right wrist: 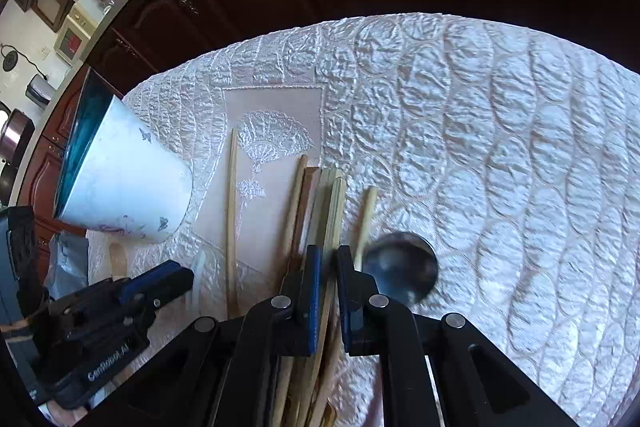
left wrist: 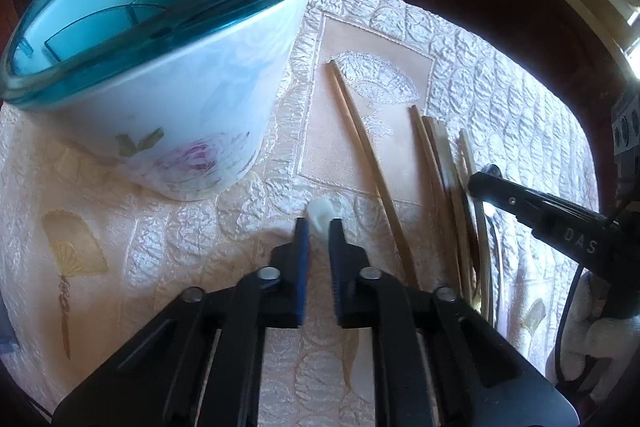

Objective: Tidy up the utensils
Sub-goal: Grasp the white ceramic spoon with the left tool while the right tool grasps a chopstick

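White plastic is sitting pinched in your left tongs (left wrist: 319, 227), a small utensil handle (left wrist: 322, 213) lying on the quilted worktop (left wrist: 500, 99) near the holder (left wrist: 160, 75). Your right tongs (right wrist: 329, 255) are clamping one chopstick (right wrist: 325, 291) among the bundle (right wrist: 326, 195), beside the spoon (right wrist: 400, 267).

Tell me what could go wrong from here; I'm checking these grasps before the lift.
1. The right claw has closed on one chopstick inside a tight bundle of chopsticks; lifting may drag neighbours along or scatter them.
2. The left claw pinches only the tip of a white plastic utensil, so it may slip or pivot.
3. The metal spoon lies right beside the right claw and could be knocked.
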Action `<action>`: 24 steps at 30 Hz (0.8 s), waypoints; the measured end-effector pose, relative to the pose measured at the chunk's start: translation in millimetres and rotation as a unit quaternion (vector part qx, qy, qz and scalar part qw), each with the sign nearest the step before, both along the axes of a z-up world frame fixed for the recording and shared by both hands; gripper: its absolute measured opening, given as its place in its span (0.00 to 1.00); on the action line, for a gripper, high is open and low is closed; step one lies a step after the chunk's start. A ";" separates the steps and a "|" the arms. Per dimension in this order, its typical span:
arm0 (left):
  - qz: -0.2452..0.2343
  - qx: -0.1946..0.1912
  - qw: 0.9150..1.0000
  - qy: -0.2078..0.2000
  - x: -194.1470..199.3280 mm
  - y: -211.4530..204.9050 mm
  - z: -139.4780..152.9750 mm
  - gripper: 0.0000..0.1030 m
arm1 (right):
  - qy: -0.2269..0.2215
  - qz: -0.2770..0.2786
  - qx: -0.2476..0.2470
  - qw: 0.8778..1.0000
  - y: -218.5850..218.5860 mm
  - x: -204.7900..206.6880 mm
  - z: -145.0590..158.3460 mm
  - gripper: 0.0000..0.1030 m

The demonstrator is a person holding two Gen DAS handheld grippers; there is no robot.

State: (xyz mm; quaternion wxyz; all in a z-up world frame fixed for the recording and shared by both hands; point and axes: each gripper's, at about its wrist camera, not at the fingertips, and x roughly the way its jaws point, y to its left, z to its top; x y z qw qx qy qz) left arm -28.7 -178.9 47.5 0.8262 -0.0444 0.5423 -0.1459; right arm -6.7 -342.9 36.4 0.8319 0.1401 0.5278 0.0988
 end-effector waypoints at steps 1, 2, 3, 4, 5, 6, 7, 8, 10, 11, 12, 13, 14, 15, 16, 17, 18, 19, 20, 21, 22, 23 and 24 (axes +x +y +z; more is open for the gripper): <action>-0.002 -0.002 1.000 0.000 -0.9 0.5 1.8 0.05 | -0.002 -0.001 0.003 1.000 -6.1 -5.2 3.3 0.07; -0.007 -0.007 1.000 -0.002 -3.9 1.9 5.1 0.04 | -0.005 -0.003 0.006 1.000 -8.0 -7.9 6.3 0.07; -0.010 -0.010 1.000 -0.006 -7.1 3.8 8.5 0.04 | -0.010 -0.004 0.011 1.000 -10.6 -12.5 10.8 0.07; -0.012 -0.014 1.000 -0.009 -10.5 6.7 12.9 0.04 | -0.014 -0.003 0.013 1.000 -10.9 -16.6 14.4 0.07; -0.016 -0.018 1.000 -0.013 -14.1 9.2 17.6 0.04 | -0.020 -0.004 0.014 1.000 -12.0 -20.3 19.3 0.07; -0.021 -0.023 0.999 -0.019 -17.3 11.3 22.0 0.03 | -0.028 -0.006 0.016 0.999 -13.7 -24.9 25.8 0.07; -0.023 -0.023 0.999 -0.024 -19.7 14.2 25.5 0.03 | -0.034 -0.006 0.021 0.999 -14.6 -29.0 31.1 0.07; -0.024 -0.022 0.999 -0.031 -22.1 16.0 29.0 0.03 | -0.040 -0.006 0.027 0.999 -15.4 -32.6 37.2 0.07; -0.024 -0.023 0.999 -0.036 -26.9 19.5 30.7 0.02 | -0.054 -0.005 0.030 0.998 -18.8 -41.1 46.4 0.05; -0.022 -0.025 0.999 -0.032 -28.2 24.9 30.2 0.02 | -0.061 -0.003 0.031 0.998 -19.8 -45.7 52.7 0.05; -0.019 -0.028 0.999 -0.024 -27.3 25.3 27.0 0.02 | -0.064 0.000 0.029 0.998 -20.2 -48.7 56.7 0.05; -0.015 -0.032 0.999 -0.012 -26.2 26.2 23.1 0.02 | -0.065 0.002 0.026 0.998 -18.8 -50.5 58.0 0.05; -0.009 -0.037 0.999 -0.004 -25.7 28.4 19.9 0.02 | -0.065 0.002 0.023 0.998 -18.9 -52.1 59.5 0.05; 0.000 -0.046 0.999 0.005 -23.9 29.2 15.8 0.03 | -0.064 0.002 0.021 0.998 -19.5 -53.1 60.1 0.05; 0.003 -0.050 0.999 0.011 -22.0 27.1 14.2 0.04 | -0.064 0.001 0.020 0.998 -17.6 -54.1 58.9 0.05; 0.008 -0.054 0.998 0.021 -20.0 26.3 10.7 0.07 | -0.061 0.000 0.016 0.998 -17.9 -53.5 57.1 0.05; 0.012 -0.058 0.998 0.028 -18.2 25.2 8.6 0.14 | -0.056 0.001 0.010 0.998 -17.1 -51.7 54.1 0.05; 0.016 -0.061 0.998 0.032 -16.3 25.9 7.6 0.18 | -0.051 0.003 0.007 0.999 -15.0 -50.3 49.9 0.05; 0.019 -0.062 0.997 0.034 -14.5 24.8 5.9 0.23 | -0.044 0.007 0.008 0.999 -11.9 -47.1 45.3 0.05; 0.022 -0.060 0.997 0.033 -12.2 20.5 4.7 0.26 | -0.038 0.005 0.008 0.999 -12.5 -43.9 41.2 0.05; 0.024 -0.058 0.998 0.033 -9.9 18.3 3.0 0.27 | -0.036 0.003 0.007 0.999 -12.1 -41.9 38.7 0.05; 0.025 -0.056 0.998 0.035 -7.2 15.2 1.0 0.27 | -0.032 0.002 0.003 0.999 -11.8 -38.4 35.2 0.05; 0.025 -0.055 0.997 0.037 -4.1 12.3 -1.3 0.27 | -0.028 0.002 -0.001 1.000 -11.1 -34.3 31.5 0.06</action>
